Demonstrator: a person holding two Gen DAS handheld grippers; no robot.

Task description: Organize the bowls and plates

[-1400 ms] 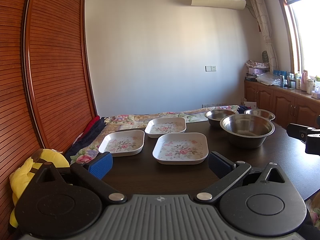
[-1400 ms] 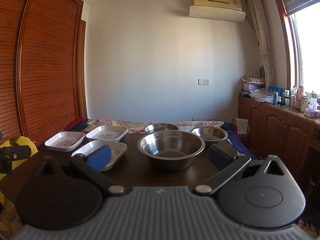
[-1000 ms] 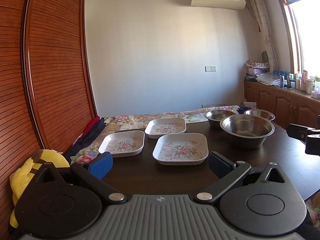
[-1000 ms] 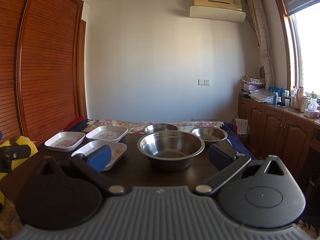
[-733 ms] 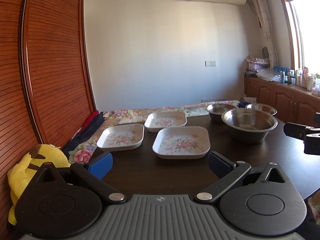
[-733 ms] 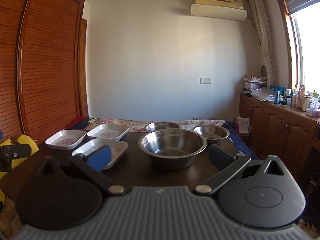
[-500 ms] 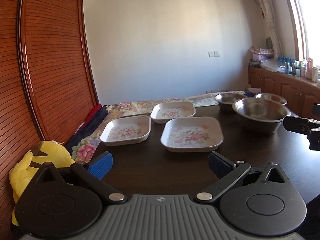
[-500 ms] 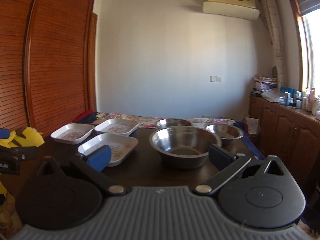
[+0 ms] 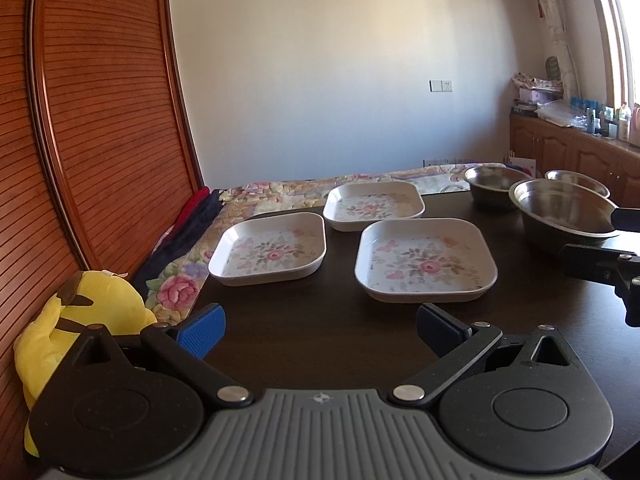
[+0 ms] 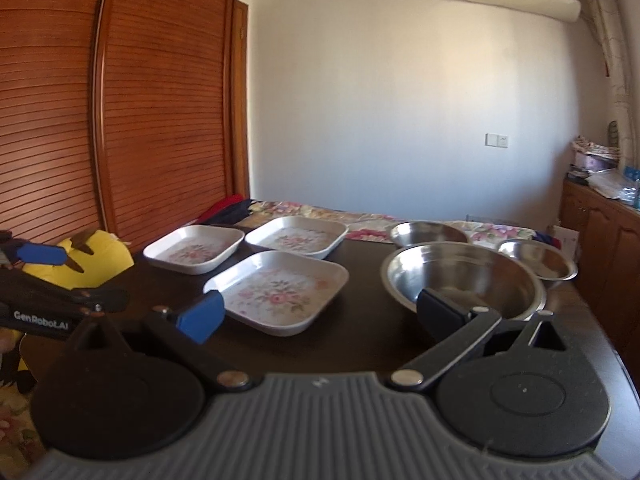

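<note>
Three floral square plates (image 9: pixel 426 261) lie separately on the dark worktop (image 9: pixel 320 332), left of three steel bowls (image 10: pixel 464 280), none stacked yet. The left gripper (image 9: pixel 320 326) and right gripper (image 10: pixel 316 312) hover near the worktop's front edge, both wide open and empty. Judged risk: pinching a shallow rim may slip, and stacking metal bowls could knock neighbours.

Cut off and hidden
Right gripper (image 9: pixel 612 264) runs off the right edge, partly hiding the large steel bowl (image 9: pixel 560 210).
</note>
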